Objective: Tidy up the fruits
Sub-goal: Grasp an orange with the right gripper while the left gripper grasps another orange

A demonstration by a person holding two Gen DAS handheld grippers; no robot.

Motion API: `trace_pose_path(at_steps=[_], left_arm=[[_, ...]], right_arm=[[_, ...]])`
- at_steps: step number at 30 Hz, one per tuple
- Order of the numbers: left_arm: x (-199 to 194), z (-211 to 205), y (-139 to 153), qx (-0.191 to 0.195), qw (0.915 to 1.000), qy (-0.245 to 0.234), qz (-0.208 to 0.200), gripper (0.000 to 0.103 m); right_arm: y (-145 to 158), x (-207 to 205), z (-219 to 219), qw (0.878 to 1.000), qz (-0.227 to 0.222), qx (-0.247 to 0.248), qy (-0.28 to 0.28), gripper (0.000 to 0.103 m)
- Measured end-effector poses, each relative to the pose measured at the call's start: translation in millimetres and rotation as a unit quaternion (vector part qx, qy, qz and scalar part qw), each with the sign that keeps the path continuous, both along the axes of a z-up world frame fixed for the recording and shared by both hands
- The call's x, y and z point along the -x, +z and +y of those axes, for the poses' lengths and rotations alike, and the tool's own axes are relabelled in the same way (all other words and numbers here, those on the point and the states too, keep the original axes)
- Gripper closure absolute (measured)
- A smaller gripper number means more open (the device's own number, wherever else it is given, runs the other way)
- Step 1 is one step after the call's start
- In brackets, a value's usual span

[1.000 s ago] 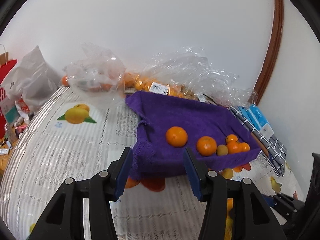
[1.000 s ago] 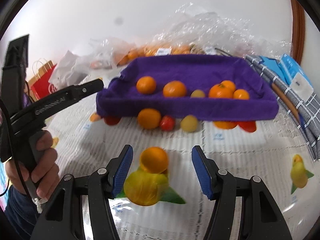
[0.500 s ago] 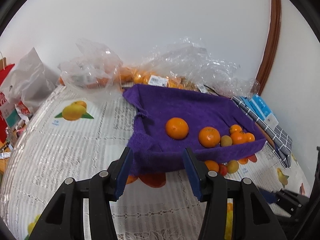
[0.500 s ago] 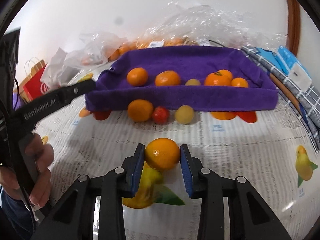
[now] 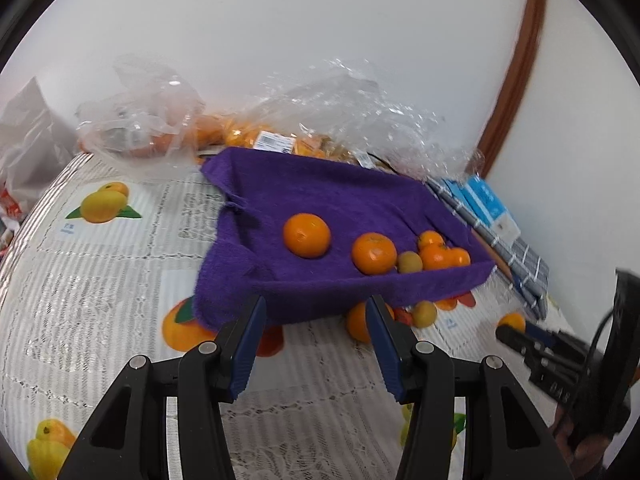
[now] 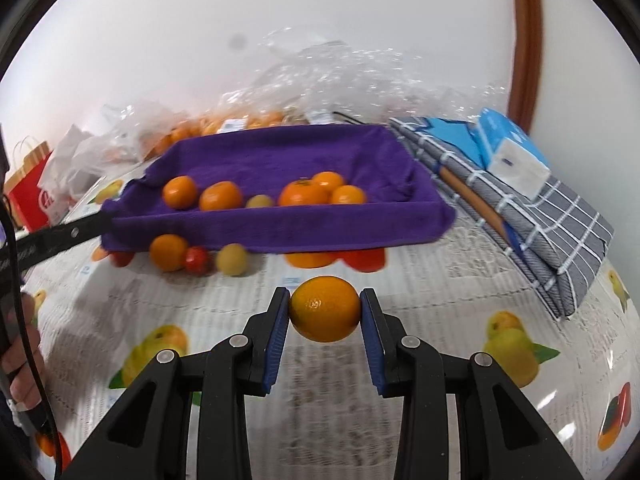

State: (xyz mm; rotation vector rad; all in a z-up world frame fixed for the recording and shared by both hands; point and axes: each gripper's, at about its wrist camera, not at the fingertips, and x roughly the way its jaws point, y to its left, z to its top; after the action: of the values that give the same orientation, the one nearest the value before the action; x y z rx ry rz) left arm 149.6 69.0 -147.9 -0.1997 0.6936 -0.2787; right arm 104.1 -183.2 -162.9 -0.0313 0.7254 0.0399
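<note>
Your right gripper [image 6: 325, 309] clamps the orange [image 6: 325, 309] squarely between both blue pads, lifted off the tablecloth [image 6: 440, 280] before the purple tray [image 6: 280, 232]. Your left gripper [image 5: 316, 328] hangs open, empty.

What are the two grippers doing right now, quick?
Left gripper: open, holding nothing.
Right gripper: shut on an orange.
</note>
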Motion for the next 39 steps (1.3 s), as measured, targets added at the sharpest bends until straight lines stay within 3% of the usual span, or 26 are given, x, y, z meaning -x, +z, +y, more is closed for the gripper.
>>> trace_pose_path(at_steps=[7, 20, 29, 36, 39], left_arm=[[-0.1, -16.6, -4.8, -0.026, 0.9992, -0.03, 0.006, 0.054], [-6.7, -13.8, -10.4, -0.014, 0.999, -0.03, 0.03, 0.054], [-8.7, -9.3, -11.1, 0.005, 0.9986, -0.027, 0.046, 0.055], [-18.3, -38.7, -6.9, -0.015, 0.9976, -0.052, 0.044, 0.055], [-26.1, -42.6, -11.9, -0.005, 0.9969, -0.055, 0.056, 0.055]], right_arm=[[-3.3, -2.2, -11.0, 1.0, 0.002, -0.031, -0.003, 0.068], [-5.4, -2.8, -19.8, 0.998, 0.007, -0.065, -0.002, 0.068], [0.1, -2.6, -23.3, 0.999, -0.01, -0.042, -0.005, 0.068], [-2.2, -3.0, -35.6, 0.997, -0.004, -0.077, -0.003, 0.068], [-2.8, -3.0, -36.7, 0.997, -0.003, -0.083, -0.001, 0.068]])
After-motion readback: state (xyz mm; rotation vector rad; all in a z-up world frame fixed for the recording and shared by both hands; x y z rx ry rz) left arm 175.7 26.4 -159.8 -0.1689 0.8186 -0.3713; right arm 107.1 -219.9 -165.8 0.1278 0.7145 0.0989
